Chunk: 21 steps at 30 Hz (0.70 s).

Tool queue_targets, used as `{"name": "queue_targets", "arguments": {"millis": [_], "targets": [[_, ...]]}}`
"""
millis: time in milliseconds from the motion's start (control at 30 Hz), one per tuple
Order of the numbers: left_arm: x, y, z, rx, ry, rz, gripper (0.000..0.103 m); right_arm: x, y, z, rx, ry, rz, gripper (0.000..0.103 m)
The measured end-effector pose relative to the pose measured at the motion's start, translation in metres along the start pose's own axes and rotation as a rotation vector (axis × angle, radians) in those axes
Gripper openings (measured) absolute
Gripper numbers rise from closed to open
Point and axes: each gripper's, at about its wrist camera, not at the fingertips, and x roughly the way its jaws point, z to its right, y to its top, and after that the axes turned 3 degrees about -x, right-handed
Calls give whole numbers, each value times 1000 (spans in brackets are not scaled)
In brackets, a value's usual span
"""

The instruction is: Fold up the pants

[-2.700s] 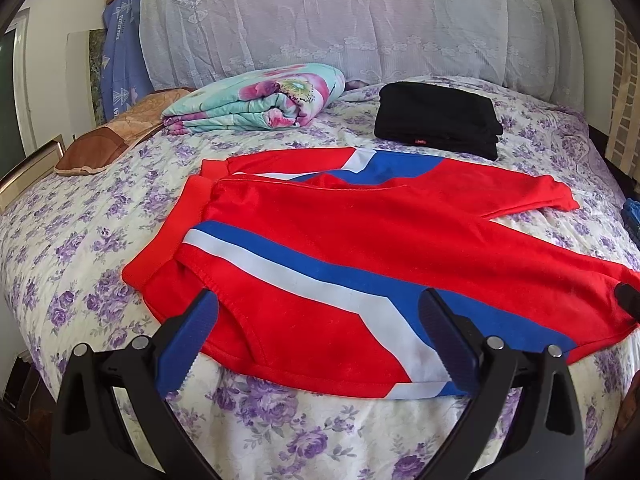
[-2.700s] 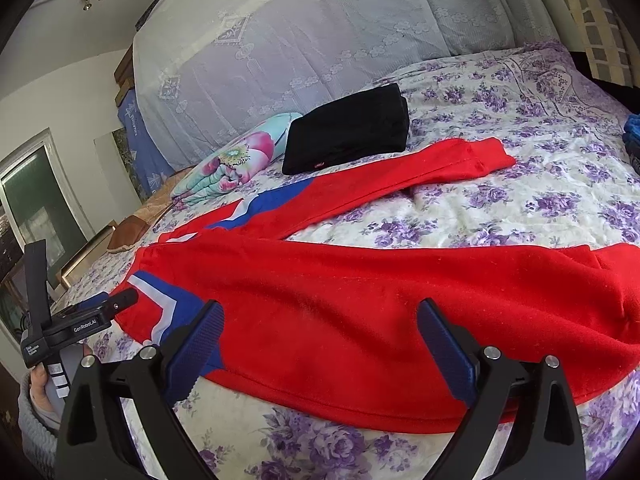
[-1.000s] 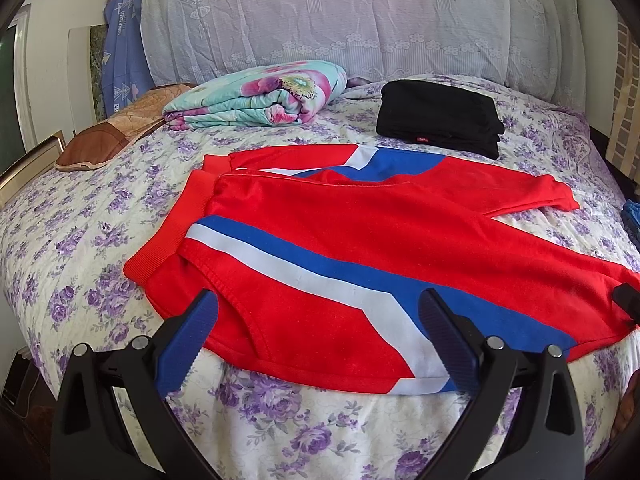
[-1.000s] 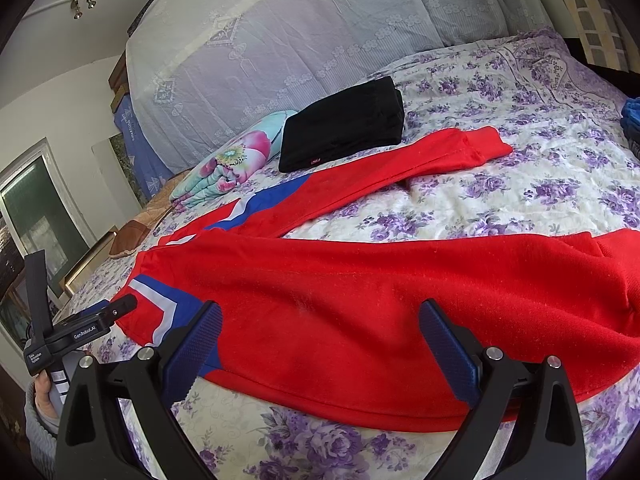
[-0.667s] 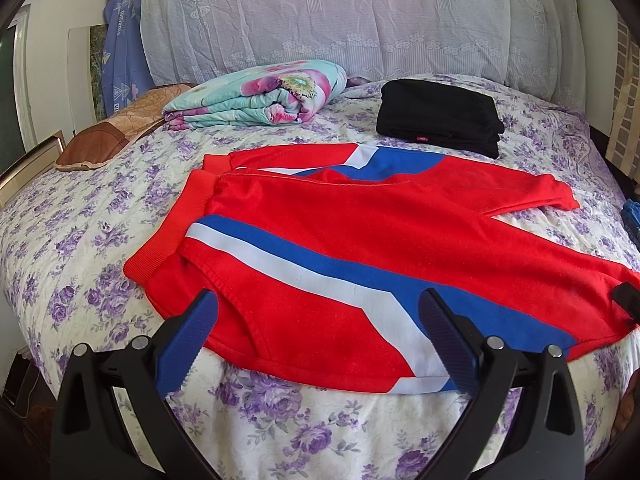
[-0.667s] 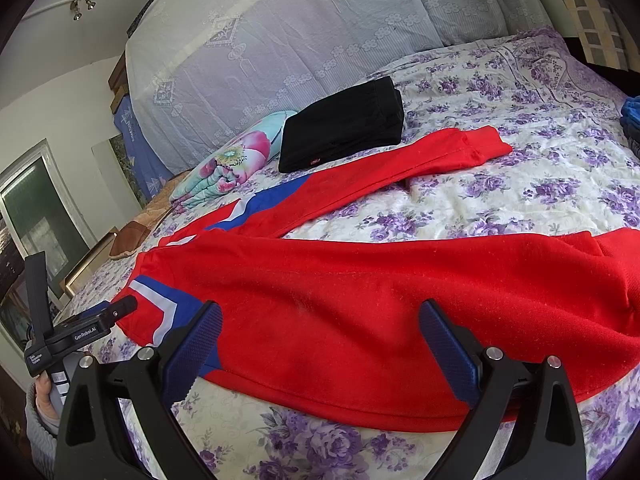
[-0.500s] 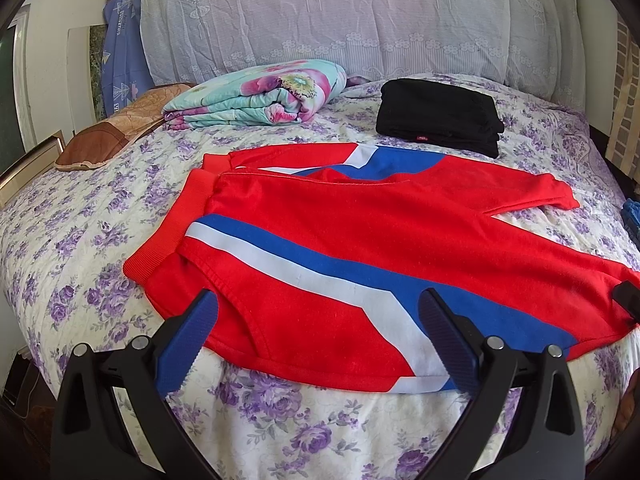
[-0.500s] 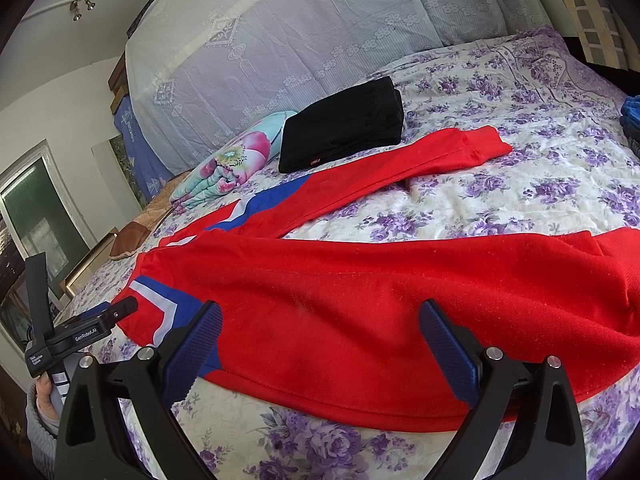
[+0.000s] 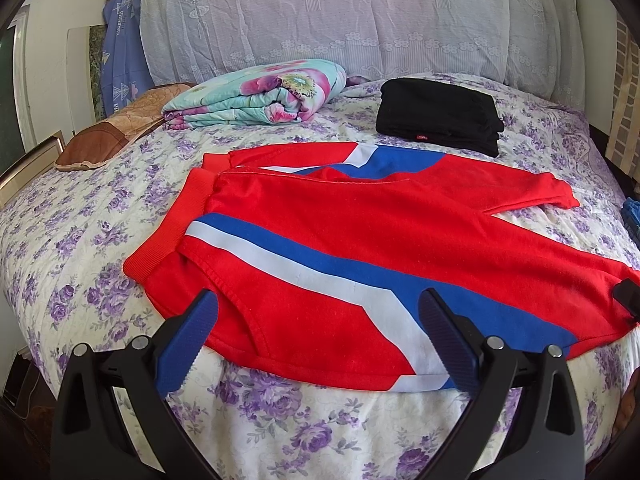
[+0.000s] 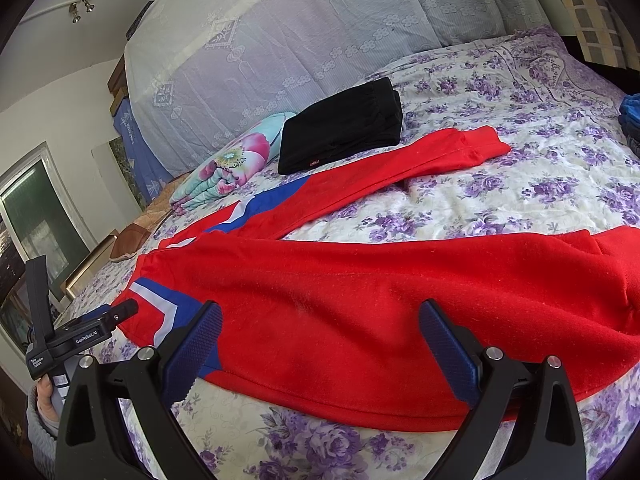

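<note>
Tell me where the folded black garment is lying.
The folded black garment lies on the bed near the headboard, right of the floral blanket, just beyond the red pants.

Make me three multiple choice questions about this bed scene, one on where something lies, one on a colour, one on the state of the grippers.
1. Where do the folded black clothes lie?
A. beyond the red pants, near the headboard
B. on top of the red pants
C. on the floor

2. Which stripe colours run across the red pants?
A. green and yellow
B. blue and white
C. black and grey

3. How do both grippers stand?
A. shut on the pants
B. shut on nothing
C. open, holding nothing

Answers:
1 A: bare bedspread separates the black stack from the pants.
2 B: blue and white bands cross the near leg.
3 C: the left gripper and the right gripper both have jaws spread wide, with no cloth between them.
</note>
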Motion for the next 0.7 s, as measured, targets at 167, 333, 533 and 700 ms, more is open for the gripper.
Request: {"name": "queue_targets", "arguments": {"millis": [167, 333, 533, 700], "targets": [[0, -2, -1, 0, -1, -4, 98, 1, -1, 2, 5, 0, -7, 99], [4, -6, -3, -3, 2, -14, 98, 3, -1, -1, -7, -3, -31, 99], [12, 3, -5, -2, 5, -23, 98, 0, 12, -13, -54, 12, -56, 99], [15, 13, -8, 5, 8, -18, 98, -4, 39, -23, -112, 59, -65, 99]]}}
